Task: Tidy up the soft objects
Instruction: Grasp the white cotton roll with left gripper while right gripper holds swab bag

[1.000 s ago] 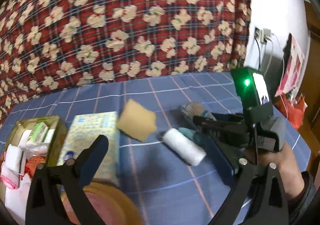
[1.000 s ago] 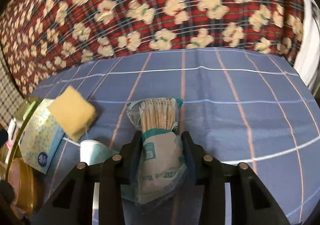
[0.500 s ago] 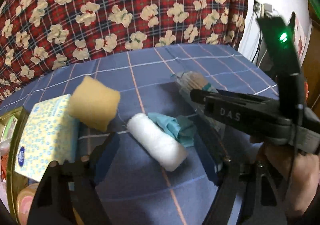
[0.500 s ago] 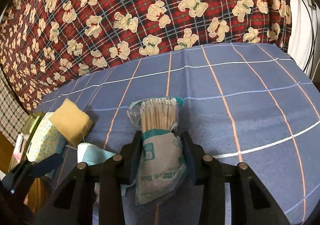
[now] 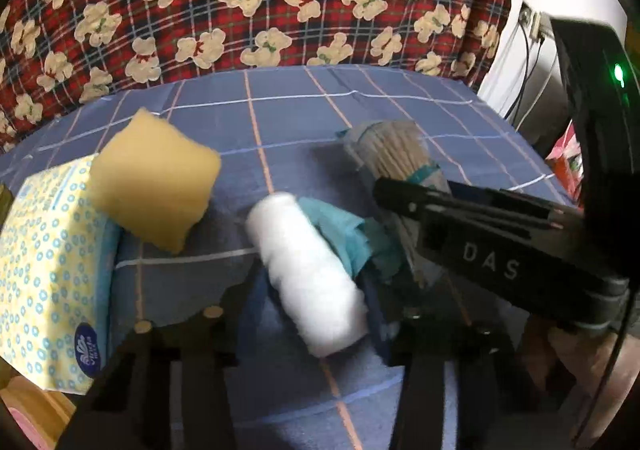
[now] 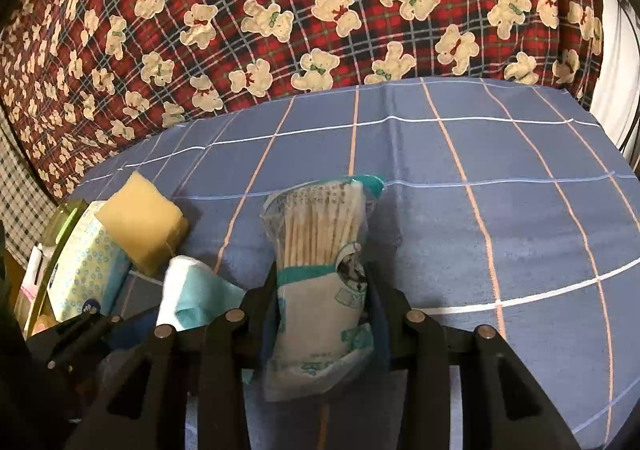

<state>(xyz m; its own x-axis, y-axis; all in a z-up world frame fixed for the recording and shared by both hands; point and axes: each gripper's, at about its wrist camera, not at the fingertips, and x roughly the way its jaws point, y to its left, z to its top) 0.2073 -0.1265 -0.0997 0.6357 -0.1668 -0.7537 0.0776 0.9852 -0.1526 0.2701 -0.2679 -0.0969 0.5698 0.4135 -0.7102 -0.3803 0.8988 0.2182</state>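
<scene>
A white roll with a teal cloth end [image 5: 308, 274] lies on the blue checked cloth between the fingers of my left gripper [image 5: 312, 306], which is open around it. It also shows in the right wrist view [image 6: 188, 294]. My right gripper [image 6: 322, 290] is shut on a plastic bag of cotton swabs [image 6: 320, 250], seen from the side in the left wrist view [image 5: 400, 166]. A yellow sponge [image 5: 154, 180] leans on a tissue pack [image 5: 48, 262] at the left.
A green tin [image 6: 60, 226] with small items stands at the far left. A round pink-and-tan lid [image 5: 28, 414] sits at the lower left. A red plaid teddy-bear blanket [image 6: 320, 10] rises behind the table. The table's right edge [image 6: 600, 130] drops off near wall cables.
My left gripper has moved forward and right, so the white roll now lies between its fingers. The right gripper keeps its hold on the swab bag, almost still.
</scene>
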